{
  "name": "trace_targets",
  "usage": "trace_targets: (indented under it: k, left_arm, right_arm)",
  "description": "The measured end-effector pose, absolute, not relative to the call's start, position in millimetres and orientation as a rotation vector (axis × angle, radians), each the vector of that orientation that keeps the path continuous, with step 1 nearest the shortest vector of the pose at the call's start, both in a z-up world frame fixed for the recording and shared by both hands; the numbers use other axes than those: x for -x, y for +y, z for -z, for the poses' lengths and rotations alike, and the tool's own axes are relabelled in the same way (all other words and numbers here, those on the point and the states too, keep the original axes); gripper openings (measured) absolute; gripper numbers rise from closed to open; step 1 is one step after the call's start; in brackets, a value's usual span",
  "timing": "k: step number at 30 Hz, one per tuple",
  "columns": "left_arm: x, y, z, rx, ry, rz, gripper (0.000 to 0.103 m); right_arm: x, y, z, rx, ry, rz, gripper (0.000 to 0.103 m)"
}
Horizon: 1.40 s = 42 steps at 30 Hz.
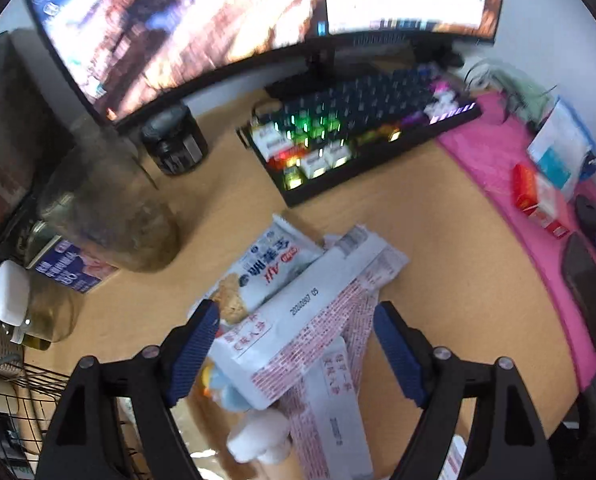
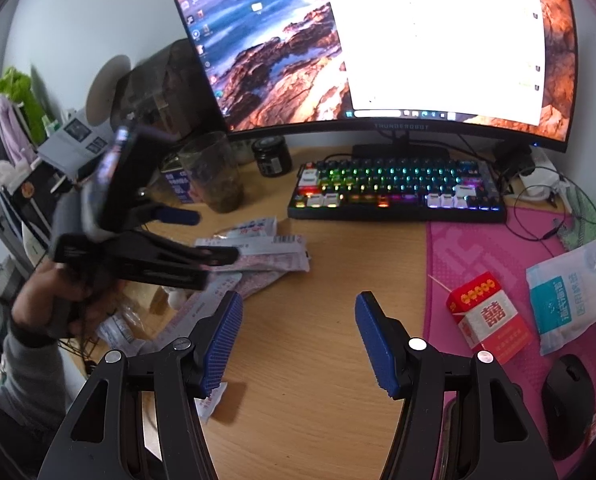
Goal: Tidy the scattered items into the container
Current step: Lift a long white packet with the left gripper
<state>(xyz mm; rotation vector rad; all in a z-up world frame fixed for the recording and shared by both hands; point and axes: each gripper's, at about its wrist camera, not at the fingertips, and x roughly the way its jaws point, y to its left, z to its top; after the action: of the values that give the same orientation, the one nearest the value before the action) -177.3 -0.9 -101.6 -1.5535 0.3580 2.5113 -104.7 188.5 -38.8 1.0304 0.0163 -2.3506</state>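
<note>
Left wrist: spread left gripper (image 1: 296, 354) over packets (image 1: 298, 312). Right wrist: spread, empty right gripper (image 2: 298, 340), mouse (image 2: 570, 400).

The monitor (image 2: 378, 60) bezel reads "THUNDEROBOT"; a white snack packet (image 1: 298, 320) bears a stamped code ending "05".

Bare desk (image 2: 318, 320) ahead free; keyboard (image 2: 394, 190) behind, packet pile (image 1: 298, 320) left, red box (image 2: 486, 316) right

Your left gripper (image 1: 296, 354) points down with its jaws wide apart over a heap of white snack packets (image 1: 298, 312) on the worktop (image 1: 438, 280). A wire basket (image 1: 14, 392) sits at lower left, a lit keyboard (image 1: 362, 136) beyond.
</note>
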Motion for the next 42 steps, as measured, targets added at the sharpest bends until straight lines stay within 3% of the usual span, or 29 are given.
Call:
trace_targets:
  k: [8,21,31,33,36,42]
  left_arm:
    - [161,-1,151,1.701,0.280,-2.384,0.082]
    - [183,-1,132,1.638,0.262,-2.460,0.082]
    - [207,-19,147,1.656,0.041,-2.438,0.081]
    - [206,-22,146,1.629,0.017,-2.452,0.073]
    - [203,-24,142,1.627,-0.047,-2.399,0.044]
    - [184,-34,133,1.580,-0.132,-2.396,0.024]
  right_arm:
    - [109,194,41,-1.038,0.005,2.355,0.060]
    - [107,189,41,-1.032,0.017,2.347,0.060]
    - [113,192,47,-1.050,0.009,2.341,0.060]
    - [113,192,47,-1.050,0.006,2.339,0.060]
    - [113,192,47,-1.048,0.008,2.341,0.060]
    - [112,190,46,-1.044,0.010,2.341,0.060]
